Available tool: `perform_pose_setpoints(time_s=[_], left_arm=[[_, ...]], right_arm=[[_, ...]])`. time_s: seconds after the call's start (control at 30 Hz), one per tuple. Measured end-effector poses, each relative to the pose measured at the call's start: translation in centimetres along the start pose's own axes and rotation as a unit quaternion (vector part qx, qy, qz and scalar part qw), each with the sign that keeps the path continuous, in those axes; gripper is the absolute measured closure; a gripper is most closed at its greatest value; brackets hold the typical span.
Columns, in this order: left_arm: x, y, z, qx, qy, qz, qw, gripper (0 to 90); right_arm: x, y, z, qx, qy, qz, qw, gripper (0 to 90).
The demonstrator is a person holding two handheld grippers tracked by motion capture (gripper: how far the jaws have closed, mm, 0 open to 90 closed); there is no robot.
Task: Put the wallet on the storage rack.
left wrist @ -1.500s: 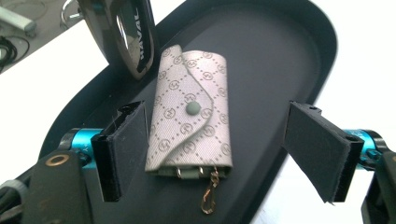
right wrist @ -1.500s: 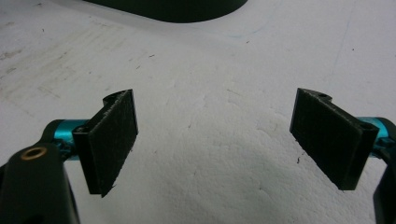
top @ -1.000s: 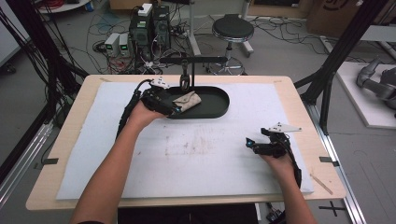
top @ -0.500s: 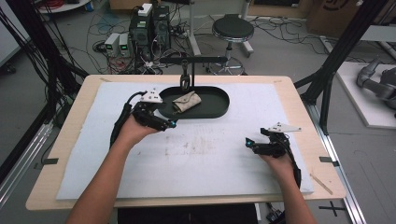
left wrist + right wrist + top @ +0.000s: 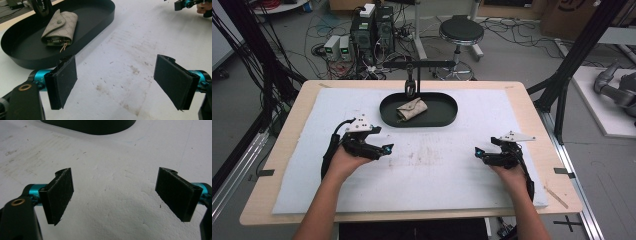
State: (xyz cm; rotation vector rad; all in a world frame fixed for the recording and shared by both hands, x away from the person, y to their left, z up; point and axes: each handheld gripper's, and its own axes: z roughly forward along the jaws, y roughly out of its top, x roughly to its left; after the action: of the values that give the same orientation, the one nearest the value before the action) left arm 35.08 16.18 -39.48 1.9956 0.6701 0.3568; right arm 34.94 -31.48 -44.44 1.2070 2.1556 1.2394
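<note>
A small beige key pouch (image 5: 411, 108) (image 5: 60, 28) lies in a black oval tray (image 5: 443, 118) (image 5: 100, 15) at the back middle of the table. My left gripper (image 5: 386, 149) (image 5: 116, 83) rests on the white mat at the left, well in front of the tray, open with nothing between its pads. My right gripper (image 5: 478, 152) (image 5: 115, 197) rests on the mat at the right, also open and empty. The tray's edge (image 5: 100, 127) shows at the top of the right gripper view. The right gripper (image 5: 186, 3) also appears far off in the left gripper view.
A white mat (image 5: 432, 165) with brownish stains in its middle covers the wooden table (image 5: 287, 145). A black stand with a clamp (image 5: 410, 85) rises behind the tray. Cables, electronics and a stool (image 5: 461, 32) sit on the floor beyond the table.
My left gripper has drawn back from the tray toward the near left and now rests on the mat, open. The pouch stays in the tray. The right gripper has hardly moved.
</note>
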Motion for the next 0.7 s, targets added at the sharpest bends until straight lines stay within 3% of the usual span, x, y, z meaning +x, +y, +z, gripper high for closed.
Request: perform_pose_setpoints(time_s=[0.2, 0.4, 0.7], left_arm=[[-0.5, -1.8, -0.5, -0.011, 0.012, -0.013, 0.9998, 18.8], [-1.1, -3.1, -0.6, -0.024, 0.009, -0.004, 0.9997, 18.7], [-0.8, -4.6, -0.8, -0.019, 0.026, -0.012, 0.9994, 18.7]], right_arm=[[-0.1, 0.0, 0.1, 0.002, 0.002, -0.001, 1.0000, 15.4], [-0.1, 0.0, 0.1, 0.002, 0.000, 0.002, 1.0000, 15.4], [-0.2, -0.1, 0.1, 0.002, 0.000, 0.001, 1.0000, 15.4]])
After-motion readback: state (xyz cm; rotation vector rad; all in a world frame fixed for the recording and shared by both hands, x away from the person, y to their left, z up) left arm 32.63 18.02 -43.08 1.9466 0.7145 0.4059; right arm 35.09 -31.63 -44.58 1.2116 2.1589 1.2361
